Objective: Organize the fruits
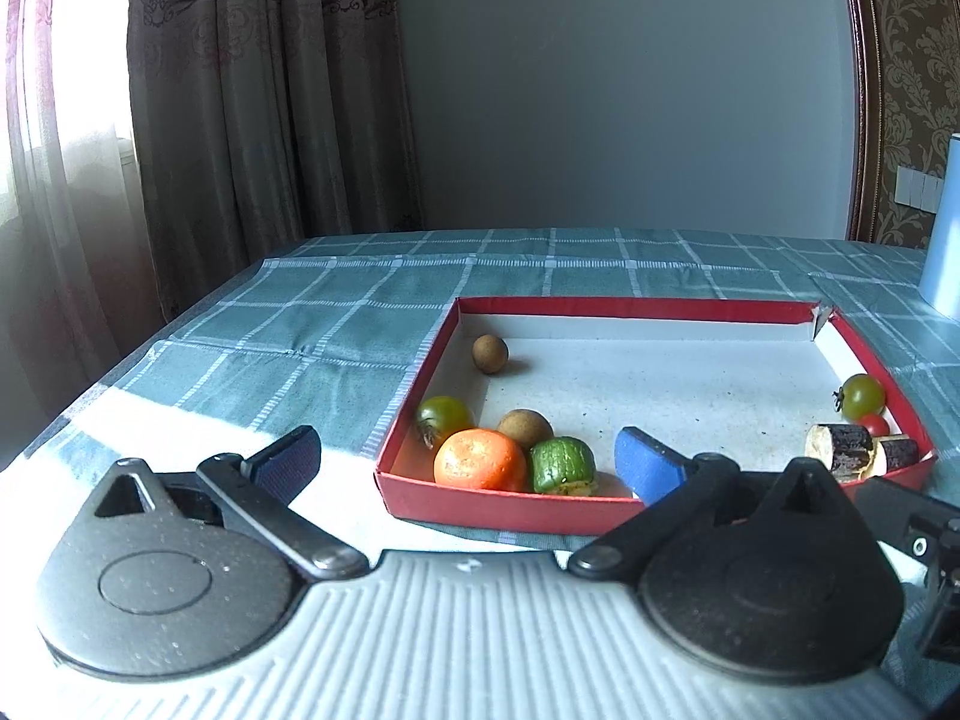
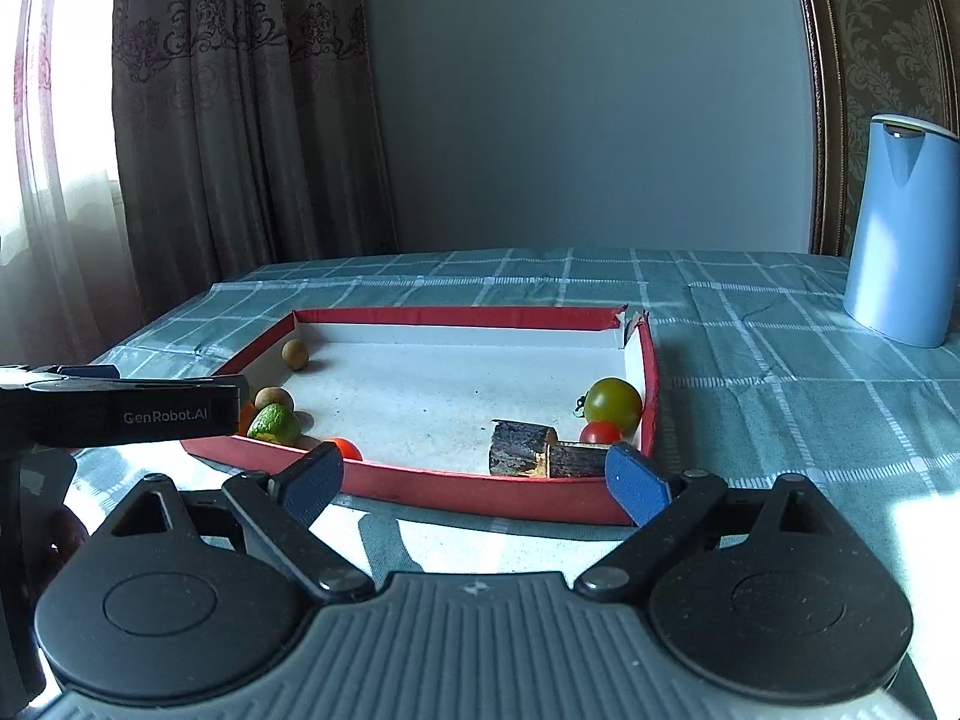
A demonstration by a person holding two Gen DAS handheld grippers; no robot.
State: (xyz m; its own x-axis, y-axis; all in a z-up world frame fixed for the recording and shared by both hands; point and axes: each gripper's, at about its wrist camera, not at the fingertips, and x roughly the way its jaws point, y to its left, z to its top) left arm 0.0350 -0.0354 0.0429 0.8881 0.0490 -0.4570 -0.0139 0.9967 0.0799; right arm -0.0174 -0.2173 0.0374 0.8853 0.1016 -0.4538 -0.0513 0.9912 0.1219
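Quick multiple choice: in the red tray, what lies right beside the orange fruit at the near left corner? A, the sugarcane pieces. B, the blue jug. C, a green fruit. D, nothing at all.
C: in the left wrist view a green fruit lies right against the orange fruit at the near left corner of the red tray.
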